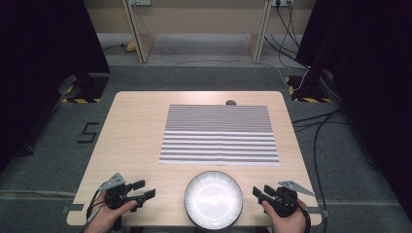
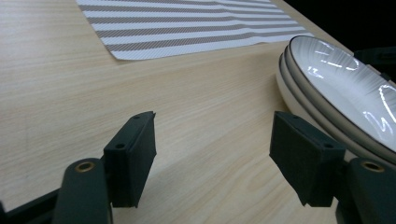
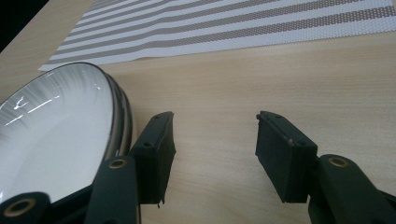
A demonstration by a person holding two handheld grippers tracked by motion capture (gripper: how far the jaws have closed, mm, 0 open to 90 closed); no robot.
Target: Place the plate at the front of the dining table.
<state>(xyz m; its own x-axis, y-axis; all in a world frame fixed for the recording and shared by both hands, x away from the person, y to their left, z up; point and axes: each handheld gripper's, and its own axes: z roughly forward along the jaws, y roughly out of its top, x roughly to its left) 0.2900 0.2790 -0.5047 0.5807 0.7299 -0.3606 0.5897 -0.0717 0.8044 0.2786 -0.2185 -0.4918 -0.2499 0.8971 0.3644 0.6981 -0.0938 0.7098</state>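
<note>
Two grippers rest low at the near edge of the wooden table (image 1: 131, 131), each in a hand; the left gripper (image 1: 142, 190) has its jaws spread apart with nothing between them, bare wood showing in the gap; the right gripper (image 1: 260, 192) likewise stands parted and empty. Between the two, just beside each claw's inner jaw, sits a stack of white plates (image 1: 213, 199) with dark rims, apparently untouched; ahead of both claws, beyond the plates, lies a striped placemat (image 1: 218, 133), flat on the wood.
</note>
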